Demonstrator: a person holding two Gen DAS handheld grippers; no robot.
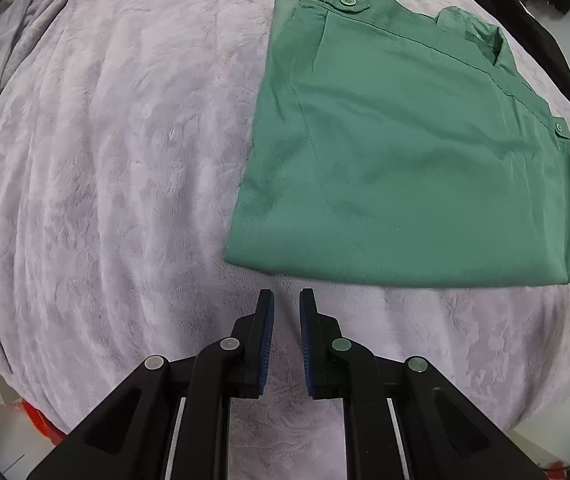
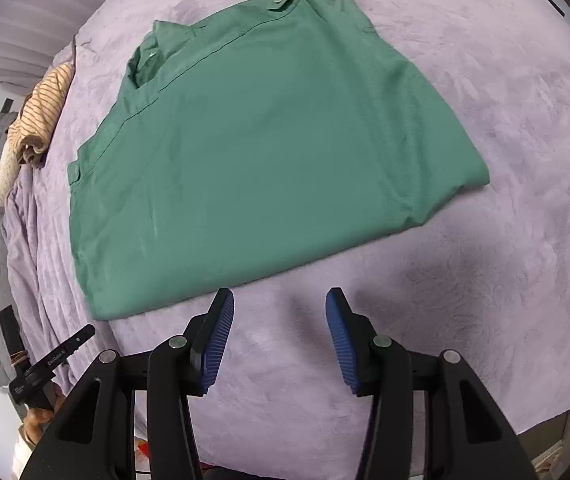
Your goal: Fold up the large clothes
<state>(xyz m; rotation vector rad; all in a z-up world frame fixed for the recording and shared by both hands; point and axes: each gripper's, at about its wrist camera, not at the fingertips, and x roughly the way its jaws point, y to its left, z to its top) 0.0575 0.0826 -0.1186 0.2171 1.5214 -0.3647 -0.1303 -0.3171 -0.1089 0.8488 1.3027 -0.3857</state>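
Green shirt point(image 1: 413, 152) lies folded into a flat, neat rectangle on the lilac plush blanket point(image 1: 117, 160) covering the bed, its buttoned tabs and collar along the far edge. Seen from the left wrist it sits toward two o'clock; from the right wrist, toward eleven o'clock. Left tongs point(image 1: 287, 300) hover just off the shirt's near edge, blue pads drawn almost together with only a slim gap and nothing caught between them. Right tongs point(image 2: 279, 300) hang off the same near edge, spread wide and empty, touching no cloth. A striped, crumpled garment point(image 2: 41, 108) rests at nine o'clock in the right view, by the bed's edge. Dark clothing point(image 1: 525, 28) lies at one o'clock in the left view.
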